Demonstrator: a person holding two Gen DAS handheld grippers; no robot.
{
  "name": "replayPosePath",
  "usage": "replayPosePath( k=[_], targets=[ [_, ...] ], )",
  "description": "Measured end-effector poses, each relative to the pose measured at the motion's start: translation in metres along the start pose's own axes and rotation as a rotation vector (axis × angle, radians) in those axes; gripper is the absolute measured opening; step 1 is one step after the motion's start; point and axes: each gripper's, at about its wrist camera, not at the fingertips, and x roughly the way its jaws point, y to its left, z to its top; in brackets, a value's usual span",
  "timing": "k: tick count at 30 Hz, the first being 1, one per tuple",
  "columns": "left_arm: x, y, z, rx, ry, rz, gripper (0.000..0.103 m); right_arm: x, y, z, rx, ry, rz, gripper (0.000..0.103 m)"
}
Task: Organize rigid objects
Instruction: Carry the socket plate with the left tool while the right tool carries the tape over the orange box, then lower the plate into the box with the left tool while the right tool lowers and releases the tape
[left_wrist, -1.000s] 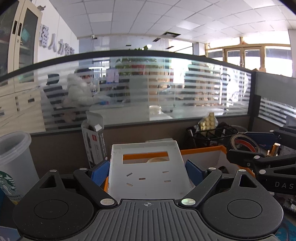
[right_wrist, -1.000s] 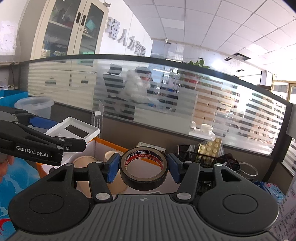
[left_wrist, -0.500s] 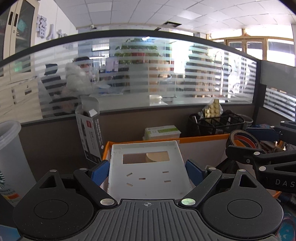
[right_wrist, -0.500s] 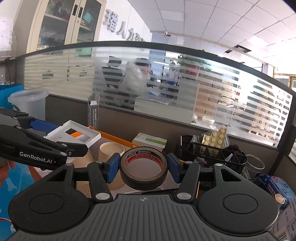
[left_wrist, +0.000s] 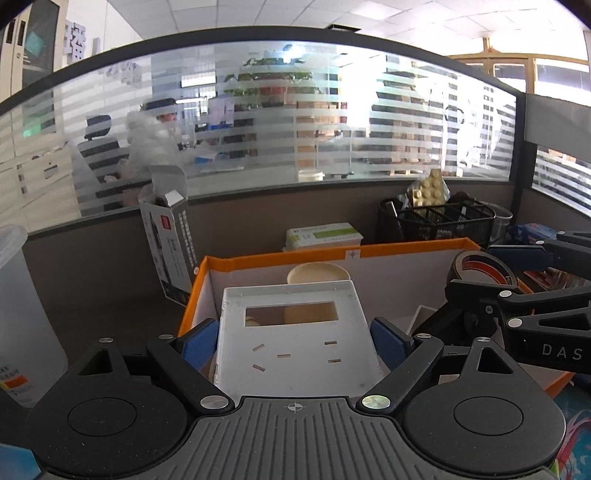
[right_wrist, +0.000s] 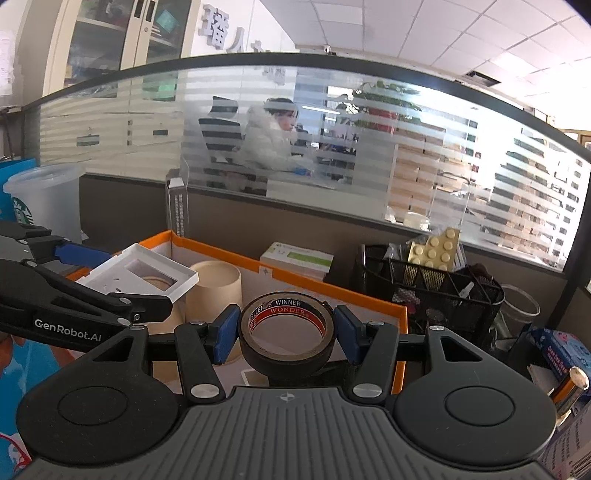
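We have both loads over the orange-rimmed box (left_wrist: 406, 248): our left gripper (left_wrist: 293, 338) is clenched on the white plastic frame (left_wrist: 295, 339), its blue pads pressing the two side edges, and our right gripper (right_wrist: 287, 334) is clenched on the black tape roll (right_wrist: 287, 332), pads on its outer wall. In our judgement the step in hand is setting both down inside the box, and it will go best if we lower the frame flat toward the near left corner and keep the roll toward the right wall, so the two grippers, already close together, do not knock each other. We should let go only once each piece rests on the box floor. Inside, a cream paper cup (right_wrist: 214, 291) stands near the back wall and shows through the frame's window, so the frame could tip on it if we reach too far in. Behind the box's far edge lie a green-and-white carton (left_wrist: 323, 236) and a black mesh organiser (left_wrist: 443, 225); an open tall carton (left_wrist: 168, 243) stands by its left corner.
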Motion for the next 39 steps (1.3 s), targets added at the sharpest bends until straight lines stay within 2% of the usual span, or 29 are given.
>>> replayPosePath(
  k=[15,39],
  targets=[
    [0.018,-0.005,-0.006,0.018,0.053,0.002,0.089,0.017,-0.001,-0.010,-0.001,0.041,-0.001,0.052],
    [0.031,-0.007,-0.013,0.030,0.092,0.001,0.089,0.030,0.001,-0.018,-0.020,0.091,-0.009,0.052]
  ],
)
